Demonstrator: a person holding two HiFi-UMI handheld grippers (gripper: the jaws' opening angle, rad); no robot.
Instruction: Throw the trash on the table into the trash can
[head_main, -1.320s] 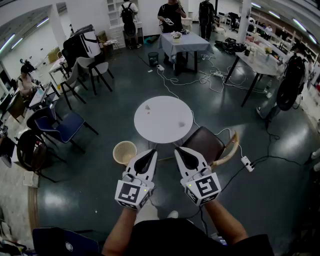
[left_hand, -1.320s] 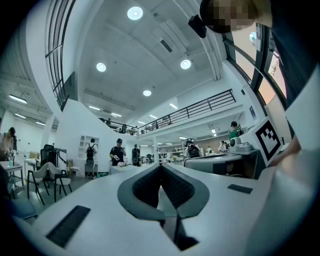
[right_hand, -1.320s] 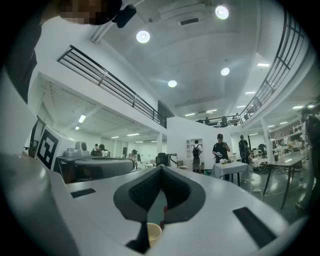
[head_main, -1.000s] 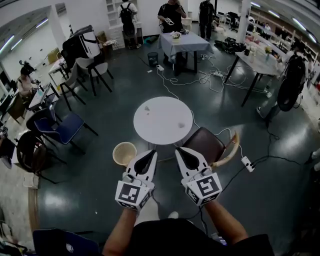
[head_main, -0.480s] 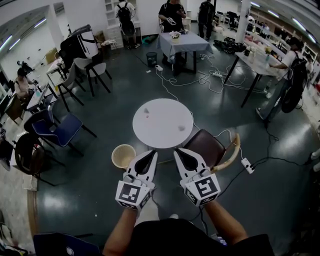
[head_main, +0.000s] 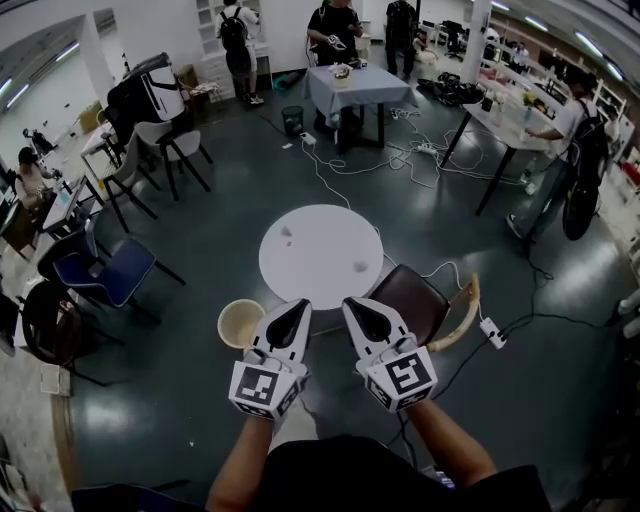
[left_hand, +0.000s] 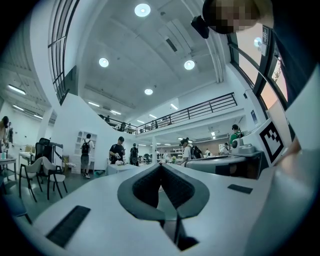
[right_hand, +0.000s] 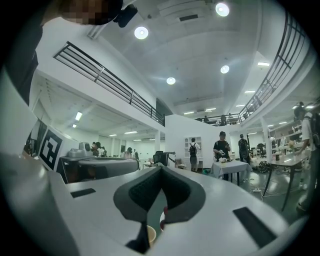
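Head view has me standing short of the round white table, with both tongs held out level, side by side, pointing at the table's near edge. The left tongs are closed, tips together with nothing between them; its own view shows only open room past the pads. The right tongs are the same: pressed together and empty.

The trash is two small pale scraps, both lying on the table. One scrap sits toward the table's far left. The other scrap sits toward the table's right side, closer to me. What they are made of I cannot tell; they are too small. The trash can, a tan open bucket, stands on the floor just beside the table's near left edge. A brown chair is tucked against the table's near right edge.

As I judge it, the step in hand is the approach: nothing is picked up yet and both scraps wait untouched. The next move calls for closing in on the table, opening one pair of tongs and bringing it down over a scrap. The right scrap looks the easier first reach. The chair crowds that side of the table, so I should come in from the near edge.
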